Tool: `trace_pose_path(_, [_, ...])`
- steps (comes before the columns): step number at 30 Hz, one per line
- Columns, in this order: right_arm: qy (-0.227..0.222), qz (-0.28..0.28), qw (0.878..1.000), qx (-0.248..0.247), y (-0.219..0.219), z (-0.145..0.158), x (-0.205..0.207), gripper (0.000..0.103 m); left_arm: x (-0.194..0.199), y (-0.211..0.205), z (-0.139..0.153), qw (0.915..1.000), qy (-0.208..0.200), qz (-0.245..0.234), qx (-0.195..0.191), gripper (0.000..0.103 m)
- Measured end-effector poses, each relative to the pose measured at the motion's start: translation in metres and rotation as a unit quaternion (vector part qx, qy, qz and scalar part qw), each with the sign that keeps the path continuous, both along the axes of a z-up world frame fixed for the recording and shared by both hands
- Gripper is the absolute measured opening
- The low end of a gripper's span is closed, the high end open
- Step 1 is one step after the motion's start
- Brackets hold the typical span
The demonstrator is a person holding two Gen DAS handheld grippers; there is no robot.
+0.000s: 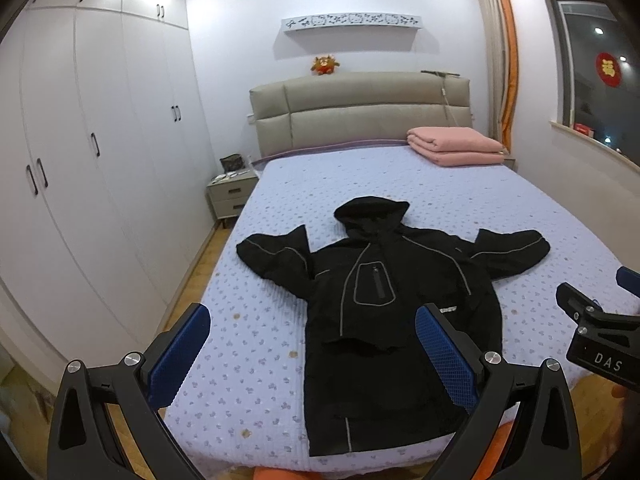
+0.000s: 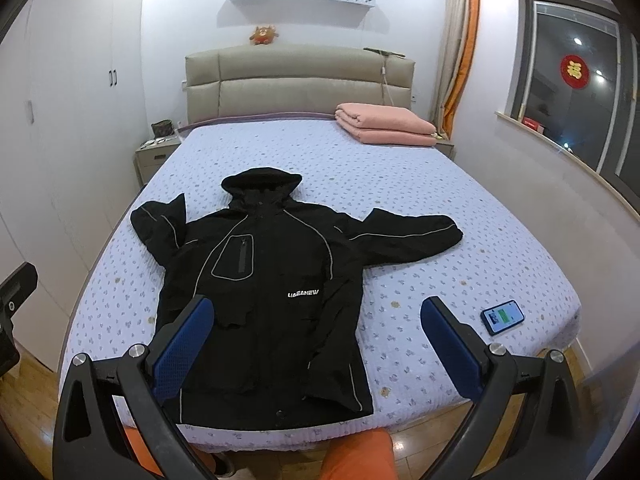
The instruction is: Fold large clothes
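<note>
Black jacket [image 2: 264,280] spread flat front-up on near half of bed [image 2: 460,216], sleeves out, hood far; phone [image 2: 503,316] to its right, pink blanket [image 2: 384,124] far right; left gripper [image 1: 312,354] and right gripper [image 2: 316,344] both wide open above near edge, holding nothing

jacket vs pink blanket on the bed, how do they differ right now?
The black jacket lies spread flat with both sleeves out to the sides; the pink blanket is folded into a neat stack. The jacket sits near the foot of the bed; the blanket is up by the headboard, on the window side. The jacket has grey piping and white lettering; the blanket is plain. Both rest on the bed, and neither gripper touches either.
</note>
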State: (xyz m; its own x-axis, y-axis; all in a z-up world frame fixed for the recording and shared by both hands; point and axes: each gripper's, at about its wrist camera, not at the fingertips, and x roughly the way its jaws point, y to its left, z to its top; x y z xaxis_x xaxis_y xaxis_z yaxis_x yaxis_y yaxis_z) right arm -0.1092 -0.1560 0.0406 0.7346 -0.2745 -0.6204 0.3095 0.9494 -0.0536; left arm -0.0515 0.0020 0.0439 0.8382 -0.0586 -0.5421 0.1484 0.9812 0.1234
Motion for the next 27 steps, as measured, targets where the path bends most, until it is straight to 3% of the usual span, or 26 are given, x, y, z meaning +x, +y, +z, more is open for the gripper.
trace_pose_path(5, [-0.012,-0.01,1.0,0.004,-0.007,0.011,-0.012,0.103,-0.012,-0.002,0.004,1.0,-0.008,-0.002,0.006,0.102])
trace_pose_path(18, [-0.06,-0.027,0.998,0.01,-0.015,0.028,-0.05,0.103,-0.017,-0.003,0.009,0.9995,-0.013,-0.009,-0.027,0.102])
trace_pose_path(22, [-0.044,-0.041,0.998,0.011,-0.034,0.012,-0.035,0.103,0.007,-0.021,-0.012,0.9994,0.009,-0.019,-0.027,0.102])
trace_pose_path(27, [0.027,-0.065,0.996,0.052,-0.076,-0.046,0.01,0.103,0.05,-0.048,-0.056,0.9968,0.069,-0.034,-0.021,0.102])
